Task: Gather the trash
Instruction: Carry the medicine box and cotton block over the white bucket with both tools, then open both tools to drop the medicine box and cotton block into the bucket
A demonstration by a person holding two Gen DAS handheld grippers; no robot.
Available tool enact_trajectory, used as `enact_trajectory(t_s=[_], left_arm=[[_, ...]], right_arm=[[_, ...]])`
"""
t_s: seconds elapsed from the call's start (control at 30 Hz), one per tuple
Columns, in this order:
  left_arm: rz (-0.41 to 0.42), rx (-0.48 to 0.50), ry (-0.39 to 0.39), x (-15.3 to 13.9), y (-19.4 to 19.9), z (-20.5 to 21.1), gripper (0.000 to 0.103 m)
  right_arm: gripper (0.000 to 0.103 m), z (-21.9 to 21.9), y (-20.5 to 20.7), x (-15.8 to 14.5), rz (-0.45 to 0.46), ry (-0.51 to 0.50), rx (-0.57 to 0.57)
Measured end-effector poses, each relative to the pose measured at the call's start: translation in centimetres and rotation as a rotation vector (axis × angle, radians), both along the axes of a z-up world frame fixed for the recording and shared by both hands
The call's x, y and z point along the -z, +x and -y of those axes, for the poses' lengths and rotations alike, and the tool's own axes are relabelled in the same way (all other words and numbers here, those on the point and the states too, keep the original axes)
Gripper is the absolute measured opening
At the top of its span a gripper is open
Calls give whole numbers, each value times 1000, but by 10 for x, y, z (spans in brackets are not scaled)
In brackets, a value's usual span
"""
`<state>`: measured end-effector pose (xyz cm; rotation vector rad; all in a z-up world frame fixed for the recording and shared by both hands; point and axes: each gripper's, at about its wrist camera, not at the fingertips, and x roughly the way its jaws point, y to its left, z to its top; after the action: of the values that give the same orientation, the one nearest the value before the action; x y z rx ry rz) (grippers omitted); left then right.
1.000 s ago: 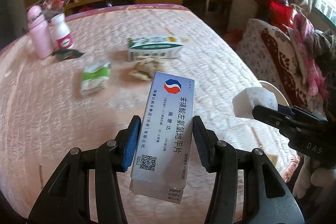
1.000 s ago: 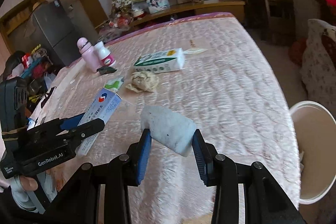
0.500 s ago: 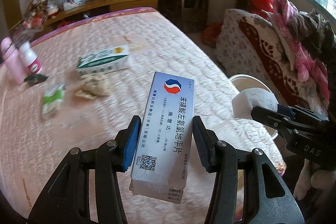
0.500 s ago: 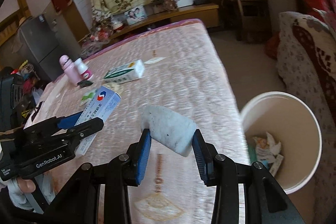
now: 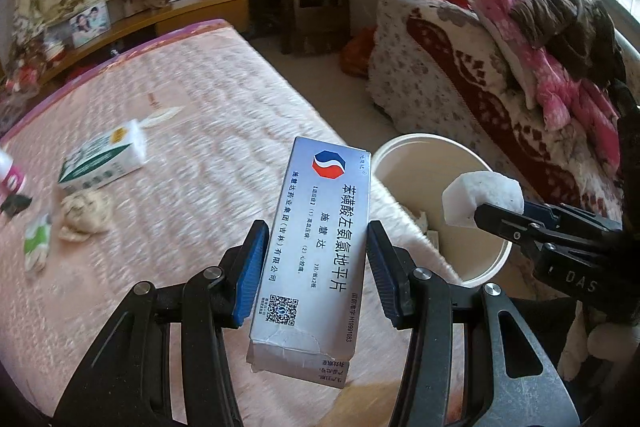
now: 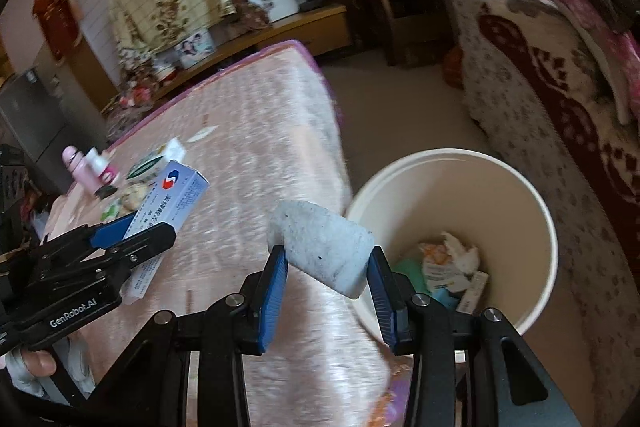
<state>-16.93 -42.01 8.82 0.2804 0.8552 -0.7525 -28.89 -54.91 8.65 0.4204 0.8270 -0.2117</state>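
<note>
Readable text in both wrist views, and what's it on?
"苯磺酸左氨氯地平片", "施慧达", "H19991083": medicine box in the left gripper.
"GenRobot.AI": left gripper body, right wrist view.
"DAS": right gripper body, left wrist view.
Green-white carton: blurred, unreadable.
Box's small print: too small.

You hold a silver-blue medicine box (image 5: 320, 251), its near end torn, upright over the pink bed, and a white foam block (image 6: 322, 247) near the cream trash bucket (image 6: 532, 211). A green-white carton (image 5: 104, 157), crumpled paper (image 5: 86, 213) and a green wrapper (image 5: 36, 247) lie on the bed.
</note>
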Motion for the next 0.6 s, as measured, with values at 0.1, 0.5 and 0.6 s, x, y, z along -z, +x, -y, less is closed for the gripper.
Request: enact_trajectory(t_s=[0.1,0.5,0.6], left_arm=[[0,20,8,3,0,18,48],[-64,87,-8,19,6,74,48],[-89,103,-23,23,7,84,48]], right_arm=[[39,16,-4,3,-7,-3,33],[40,61,-7,23,-81,-63,150],[41,66,-5,29,-96,-70,165]])
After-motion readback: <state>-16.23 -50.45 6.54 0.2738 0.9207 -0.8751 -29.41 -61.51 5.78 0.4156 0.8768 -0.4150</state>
